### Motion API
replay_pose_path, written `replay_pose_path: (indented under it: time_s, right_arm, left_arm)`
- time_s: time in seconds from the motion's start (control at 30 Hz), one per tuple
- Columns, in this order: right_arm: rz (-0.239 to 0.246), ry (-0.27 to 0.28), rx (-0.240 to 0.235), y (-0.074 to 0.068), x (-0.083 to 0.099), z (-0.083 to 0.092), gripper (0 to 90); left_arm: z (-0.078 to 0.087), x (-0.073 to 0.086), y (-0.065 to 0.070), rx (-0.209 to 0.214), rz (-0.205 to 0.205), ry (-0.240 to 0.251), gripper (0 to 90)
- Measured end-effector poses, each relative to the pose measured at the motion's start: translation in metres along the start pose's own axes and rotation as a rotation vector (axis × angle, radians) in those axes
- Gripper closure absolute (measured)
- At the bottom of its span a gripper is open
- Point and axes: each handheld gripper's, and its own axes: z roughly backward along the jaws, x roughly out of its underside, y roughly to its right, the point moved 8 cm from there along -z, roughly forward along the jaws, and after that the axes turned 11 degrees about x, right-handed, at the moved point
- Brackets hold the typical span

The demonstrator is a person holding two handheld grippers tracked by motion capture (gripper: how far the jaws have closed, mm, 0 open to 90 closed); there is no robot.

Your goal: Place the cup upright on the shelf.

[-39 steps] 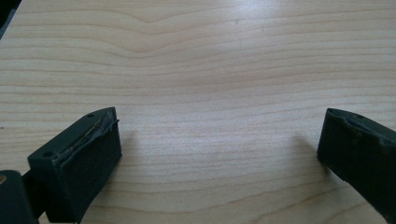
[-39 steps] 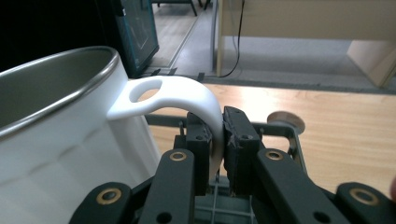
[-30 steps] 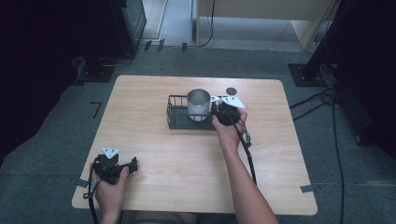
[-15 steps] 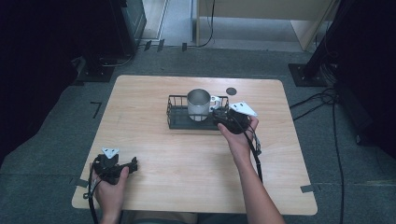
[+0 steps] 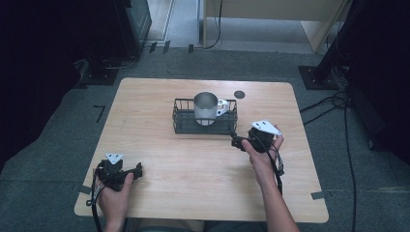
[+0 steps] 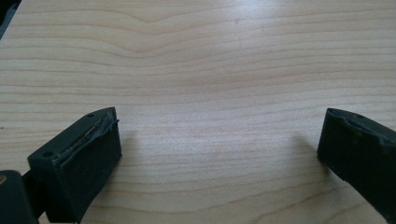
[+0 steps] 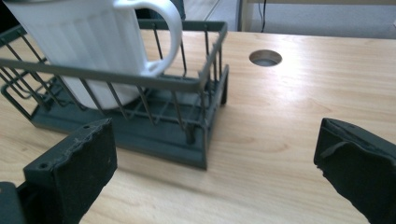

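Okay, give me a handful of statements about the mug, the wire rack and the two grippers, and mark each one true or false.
1. The white mug stands upright in the dark wire rack. True.
2. The right gripper is clamped on the mug's handle. False: its jaws stand open with nothing between them, in front of the rack's corner.
3. The left gripper rests near the table's front left corner, jaws open. True.
4. The mug lies tipped on its side on the table. False: it is upright inside the rack.
5. A round hole sits in the tabletop beyond the rack. True.

Right tool (image 5: 238, 142) jaws just opened wide, empty; left tool (image 5: 138, 170) open, low.
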Motion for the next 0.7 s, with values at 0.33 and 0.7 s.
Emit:
replay_pose_path:
  time_s: [0.33,0.7]
  right_arm:
    - [-0.034,-0.028,0.023,0.032,0.023,0.012,0.0]
    - [-0.046,-0.061,0.069,0.065,0.048,0.021,0.0]
  left_arm:
    - [0.000,0.000,0.000,0.002,-0.002,-0.001,0.0]
    - [0.000,0.000,0.001,0.005,-0.004,-0.001,0.0]
